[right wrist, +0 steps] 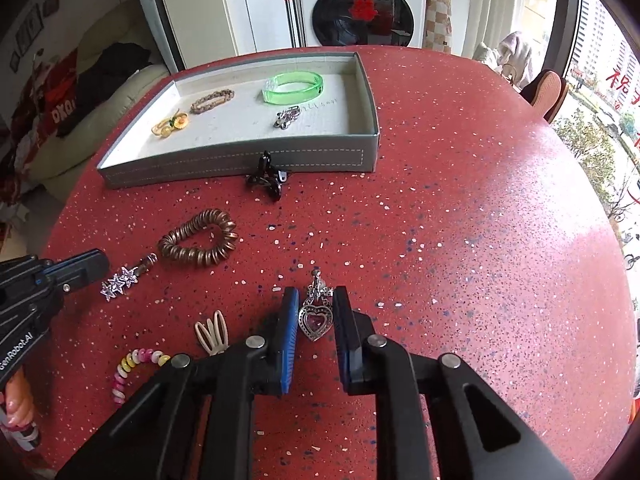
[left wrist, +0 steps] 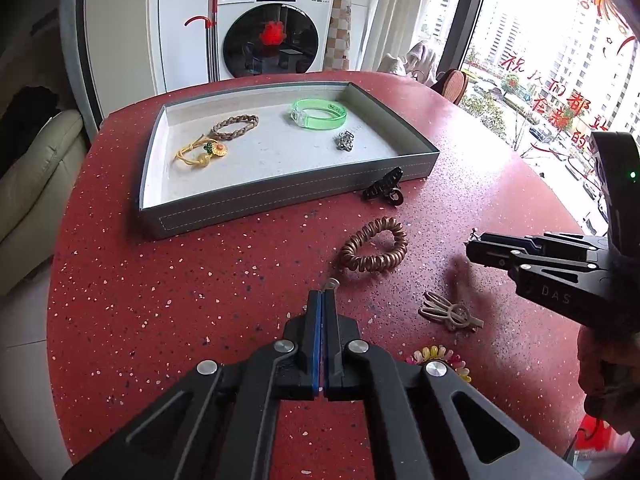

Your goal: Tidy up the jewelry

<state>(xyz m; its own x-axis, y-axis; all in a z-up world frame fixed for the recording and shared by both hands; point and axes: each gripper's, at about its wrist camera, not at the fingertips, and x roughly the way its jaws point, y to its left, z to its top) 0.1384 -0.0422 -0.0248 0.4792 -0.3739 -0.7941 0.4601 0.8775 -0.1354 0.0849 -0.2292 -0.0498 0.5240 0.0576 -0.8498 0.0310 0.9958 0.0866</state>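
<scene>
My left gripper (left wrist: pixel 323 294) points down at the red speckled table (left wrist: pixel 160 280) with its jaws together. A silver star hair clip (right wrist: pixel 120 282) lies at its tips; only the clip's far end (left wrist: pixel 331 283) shows past the fingers in the left wrist view. My right gripper (right wrist: pixel 316 289) is shut on a silver heart pendant (right wrist: pixel 316 322) with a purple stone, held just above the table. A grey tray (left wrist: pixel 280 200) farther back holds a green bangle (left wrist: pixel 318 112), a braided band (left wrist: pixel 234 124), a yellow flower tie (left wrist: pixel 202 152) and a silver piece (left wrist: pixel 344 140).
Loose on the table are a black claw clip (right wrist: pixel 266 182) against the tray's front wall, a bronze spiral tie (right wrist: pixel 198 238), a beige clip (right wrist: pixel 212 334) and a multicoloured spiral tie (right wrist: pixel 132 364). A washing machine (left wrist: pixel 276 28) stands beyond the table, a window at right.
</scene>
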